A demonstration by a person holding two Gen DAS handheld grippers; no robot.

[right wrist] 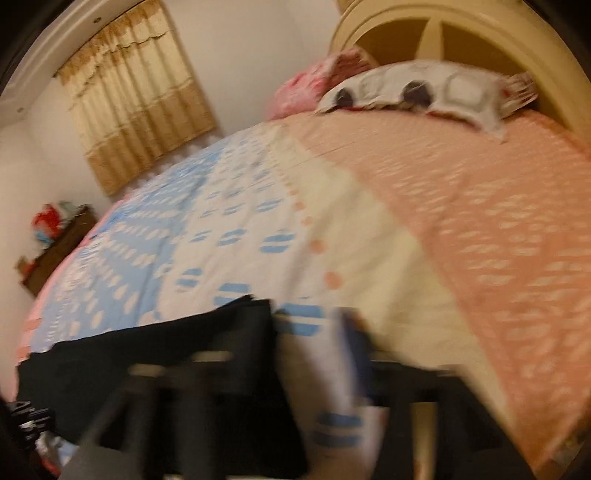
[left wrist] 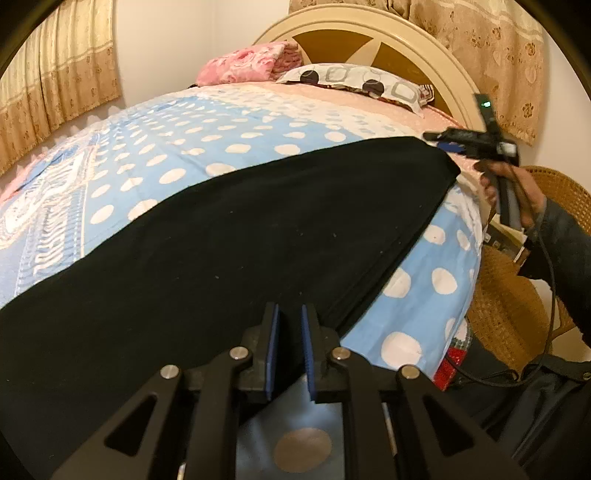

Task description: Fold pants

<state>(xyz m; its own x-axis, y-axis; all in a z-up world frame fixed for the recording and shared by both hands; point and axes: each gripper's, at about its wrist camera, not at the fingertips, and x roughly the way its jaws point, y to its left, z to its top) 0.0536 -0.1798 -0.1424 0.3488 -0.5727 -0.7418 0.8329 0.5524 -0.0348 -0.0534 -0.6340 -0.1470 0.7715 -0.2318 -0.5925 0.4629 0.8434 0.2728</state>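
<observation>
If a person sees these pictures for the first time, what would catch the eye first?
Probably the black pants, spread as a wide dark band across the near side of the polka-dot bedspread. Next, the left gripper, low in the left wrist view with its blue pads close together over the pants' edge. Then the patterned pillow against the arched headboard.

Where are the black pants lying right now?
In the left wrist view the black pants lie spread across the near part of the polka-dot bedspread, running from the lower left toward the right gripper at the right, far from the pillow.
</observation>
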